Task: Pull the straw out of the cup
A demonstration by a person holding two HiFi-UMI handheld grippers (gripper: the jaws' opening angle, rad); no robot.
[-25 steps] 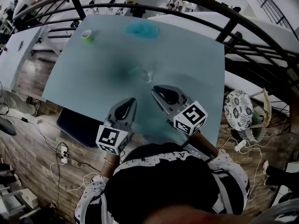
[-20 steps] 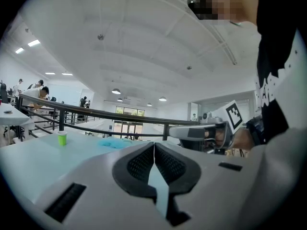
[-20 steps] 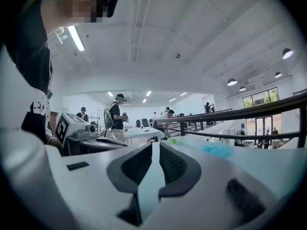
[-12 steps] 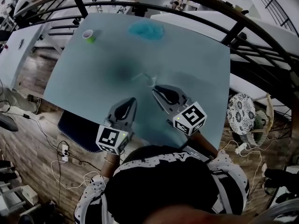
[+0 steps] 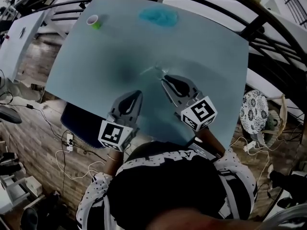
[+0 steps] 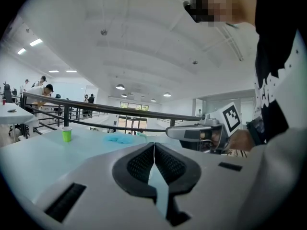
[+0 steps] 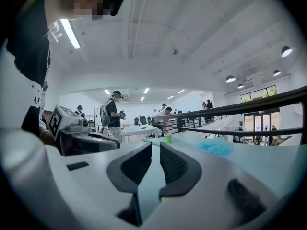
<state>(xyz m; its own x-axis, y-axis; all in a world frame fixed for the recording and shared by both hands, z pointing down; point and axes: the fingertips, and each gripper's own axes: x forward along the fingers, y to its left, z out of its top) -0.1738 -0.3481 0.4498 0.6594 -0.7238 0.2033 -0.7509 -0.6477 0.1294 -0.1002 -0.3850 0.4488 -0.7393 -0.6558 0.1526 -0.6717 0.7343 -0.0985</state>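
Note:
A small clear cup point(image 5: 156, 71) with a thin pale straw stands mid-table in the head view, too faint to make out in detail. My right gripper point(image 5: 166, 79) hovers just to the right and near side of it, its tips close to the cup, jaws open by a narrow gap with nothing between them point(image 7: 155, 150). My left gripper point(image 5: 136, 95) hangs lower left, further from the cup, its pads meeting at the tips point(image 6: 154, 146) and holding nothing. Each gripper shows in the other's view.
A green paper cup point(image 5: 92, 20) stands at the table's far left corner, also visible as the green cup point(image 6: 66, 134) and the green cup point(image 7: 168, 138). A blue crumpled thing point(image 5: 158, 17) lies at the far edge. Black railings point(image 5: 249, 28) run behind and right of the table point(image 5: 96, 61).
The head view has shifted slightly, so the table sits higher in frame. The right gripper's tips stand a little closer to the clear cup. The left gripper has hardly moved.

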